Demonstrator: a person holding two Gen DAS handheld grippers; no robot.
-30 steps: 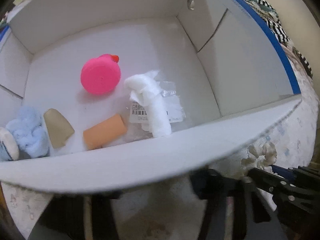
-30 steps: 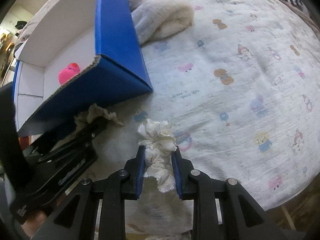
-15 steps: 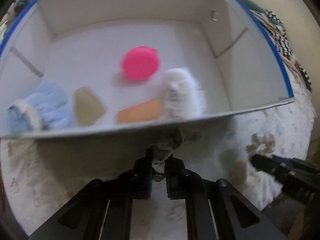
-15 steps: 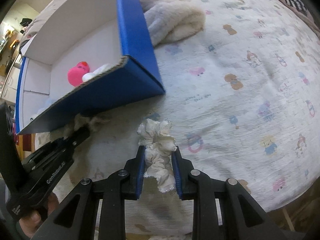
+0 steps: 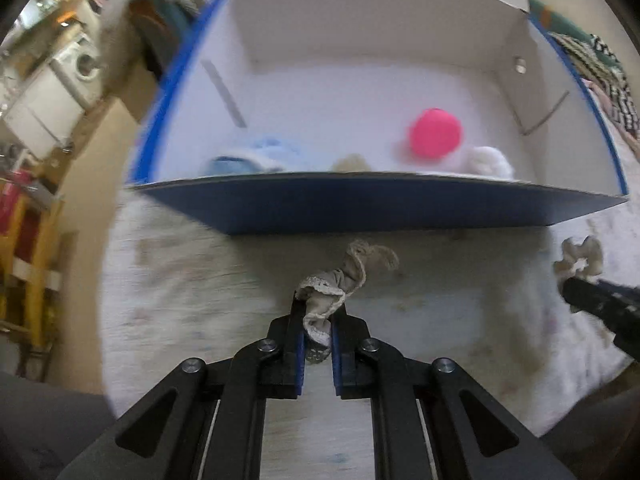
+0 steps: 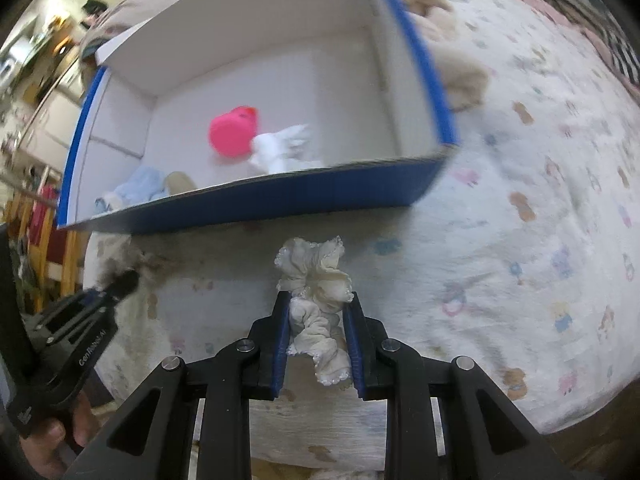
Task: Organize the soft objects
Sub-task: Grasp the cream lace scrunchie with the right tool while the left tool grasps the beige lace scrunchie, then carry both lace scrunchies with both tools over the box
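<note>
Above the bed (image 6: 520, 208), my left jaws clamp a beige scrunchie (image 5: 340, 284), my right a cream scrunchie (image 6: 316, 292); dangling loops could snag the box (image 5: 380, 208) wall and slip out.

Both wrist cameras look forward along their jaws, low over the bed, facing the blue box (image 5: 384, 208) (image 6: 280, 196) just ahead; each catches the other gripper beside it.
</note>
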